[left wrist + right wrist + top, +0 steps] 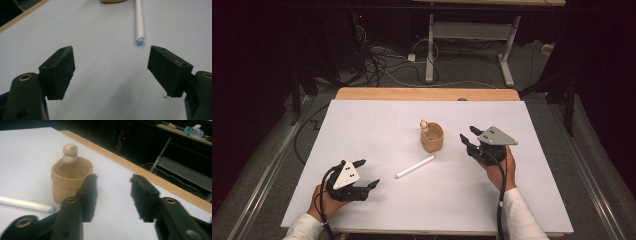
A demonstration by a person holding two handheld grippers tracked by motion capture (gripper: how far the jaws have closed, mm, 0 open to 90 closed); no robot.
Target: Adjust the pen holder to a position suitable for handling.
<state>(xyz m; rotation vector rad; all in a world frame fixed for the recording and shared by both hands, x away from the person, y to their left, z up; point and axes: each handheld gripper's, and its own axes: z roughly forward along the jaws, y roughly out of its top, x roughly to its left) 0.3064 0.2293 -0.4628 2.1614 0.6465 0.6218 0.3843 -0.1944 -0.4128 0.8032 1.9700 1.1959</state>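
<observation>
A tan cup (432, 137) with a small animal figure (424, 124) on its rim stands upright near the middle of the white table top (362, 130). A white stick (414, 166) lies flat just in front of it. My left gripper (368, 174) rests open at the front left, its jaws spread wide, and the stick (139, 22) ends a little ahead of them. My right gripper (468, 136) is open to the right of the cup (71, 178), apart from it, with nothing between its jaws. The figure (69, 152) faces that gripper.
A wooden table edge (427, 93) shows beyond the white top. Past it the floor holds tangled cables (377, 60) and the legs of a second desk (472, 45). A tissue box (193, 130) sits on a far desk.
</observation>
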